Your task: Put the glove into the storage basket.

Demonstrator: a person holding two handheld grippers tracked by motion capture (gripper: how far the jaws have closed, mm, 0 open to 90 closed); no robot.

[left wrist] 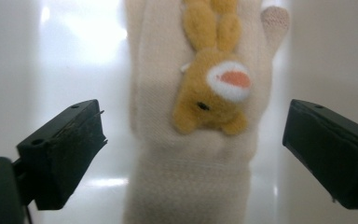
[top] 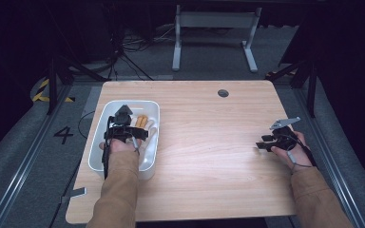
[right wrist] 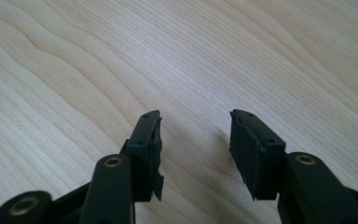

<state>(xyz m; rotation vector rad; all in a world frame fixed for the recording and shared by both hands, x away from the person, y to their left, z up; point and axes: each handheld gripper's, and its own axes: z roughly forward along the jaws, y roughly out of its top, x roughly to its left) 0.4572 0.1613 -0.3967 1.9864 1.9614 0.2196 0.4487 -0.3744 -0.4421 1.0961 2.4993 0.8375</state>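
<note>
A cream knitted glove with a tan plush rabbit sewn on it lies flat on the floor of a white bin at the table's left. In the high view the glove shows beside my left hand. My left gripper points down into the bin, open, its black jaws wide on either side of the glove without touching it. In the high view the left gripper hangs over the bin's far half. My right gripper is open over bare wood, nothing between its jaws; the high view shows the right gripper near the table's right edge.
The wooden table has a round cable hole near its far edge. A white desk frame stands on the carpet beyond. Cables and black stand legs lie at the far left, past the bin.
</note>
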